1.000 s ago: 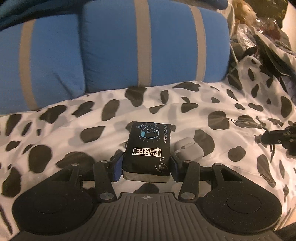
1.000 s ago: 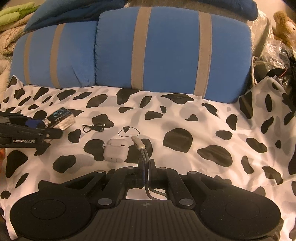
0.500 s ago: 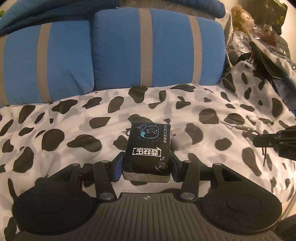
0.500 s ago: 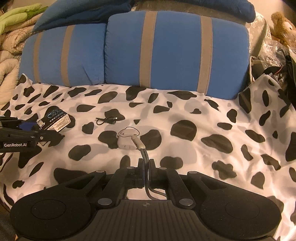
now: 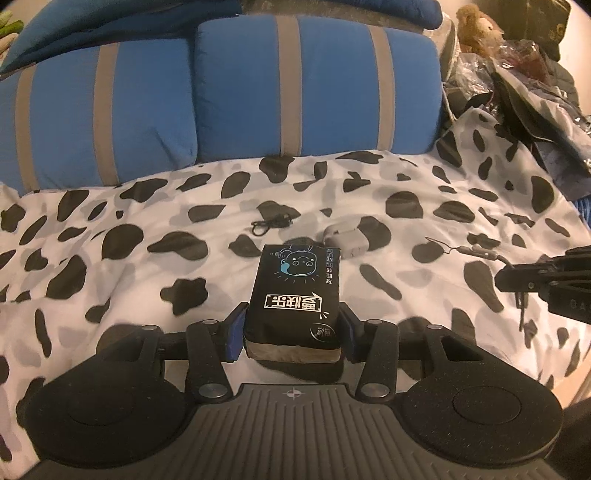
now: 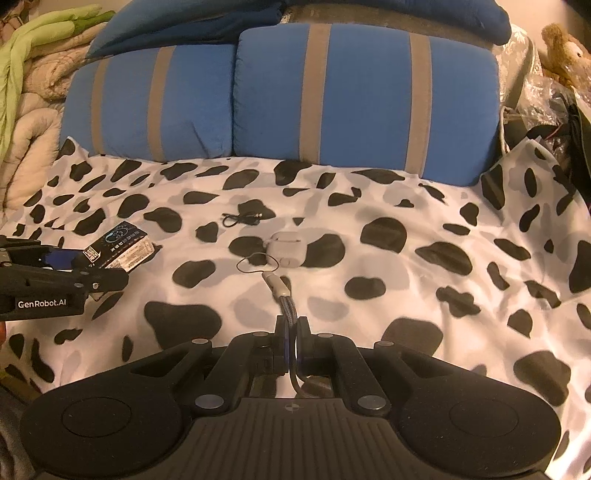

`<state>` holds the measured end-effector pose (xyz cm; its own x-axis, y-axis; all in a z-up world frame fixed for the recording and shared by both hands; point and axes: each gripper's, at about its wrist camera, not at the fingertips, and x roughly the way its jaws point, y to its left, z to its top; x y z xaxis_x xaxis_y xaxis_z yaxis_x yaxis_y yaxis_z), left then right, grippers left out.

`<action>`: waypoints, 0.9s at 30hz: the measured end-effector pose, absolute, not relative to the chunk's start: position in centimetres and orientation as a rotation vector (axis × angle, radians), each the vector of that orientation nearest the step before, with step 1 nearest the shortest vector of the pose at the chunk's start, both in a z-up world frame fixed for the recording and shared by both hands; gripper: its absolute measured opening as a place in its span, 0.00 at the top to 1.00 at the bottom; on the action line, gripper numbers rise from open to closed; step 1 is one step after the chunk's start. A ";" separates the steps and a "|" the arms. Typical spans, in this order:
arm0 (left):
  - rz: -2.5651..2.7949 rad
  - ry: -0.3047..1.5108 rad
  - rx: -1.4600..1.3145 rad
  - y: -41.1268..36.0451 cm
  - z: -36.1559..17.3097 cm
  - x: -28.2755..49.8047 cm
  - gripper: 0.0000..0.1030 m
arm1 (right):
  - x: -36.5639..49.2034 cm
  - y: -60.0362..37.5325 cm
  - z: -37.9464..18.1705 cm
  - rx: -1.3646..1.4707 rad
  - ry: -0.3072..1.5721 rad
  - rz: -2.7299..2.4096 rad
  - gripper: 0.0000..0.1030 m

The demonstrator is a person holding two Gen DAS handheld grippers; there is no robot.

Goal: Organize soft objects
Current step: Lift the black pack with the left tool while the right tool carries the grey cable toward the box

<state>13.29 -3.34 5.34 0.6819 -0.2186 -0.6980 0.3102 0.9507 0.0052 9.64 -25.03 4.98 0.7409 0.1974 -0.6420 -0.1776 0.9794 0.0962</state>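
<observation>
The black tissue pack sits clamped in the left hand-held gripper at lower centre of the left view, and the right hand-held gripper is pinched together on a braided cable at lower centre of its own, so I judge both are mid-carry with nothing placed yet. A small black cord and a white earbud case lie mid-frame on the cow-print bedspread. Blue striped pillows fill the top, with clutter at the upper right.

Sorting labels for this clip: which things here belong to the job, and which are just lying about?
In hand:
tissue pack in left gripper
braided cable in right gripper

Lying about:
earbud case
small black cord
blue pillows
plush toy
</observation>
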 end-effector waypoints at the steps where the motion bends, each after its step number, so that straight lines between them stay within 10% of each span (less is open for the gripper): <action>1: -0.300 0.766 0.126 -3.3 5.4 12.9 0.54 | 9.3 -24.9 4.9 0.030 0.708 0.208 0.94; 27: -0.361 0.851 0.133 -3.2 4.8 4.3 0.54 | 1.9 -22.1 3.6 0.011 0.791 0.265 0.94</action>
<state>4.28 -3.24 4.76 0.6028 -0.2587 -0.7548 0.3636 0.9311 -0.0287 1.85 -22.14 3.61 0.6721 0.2392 -0.7007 -0.2309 0.9669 0.1086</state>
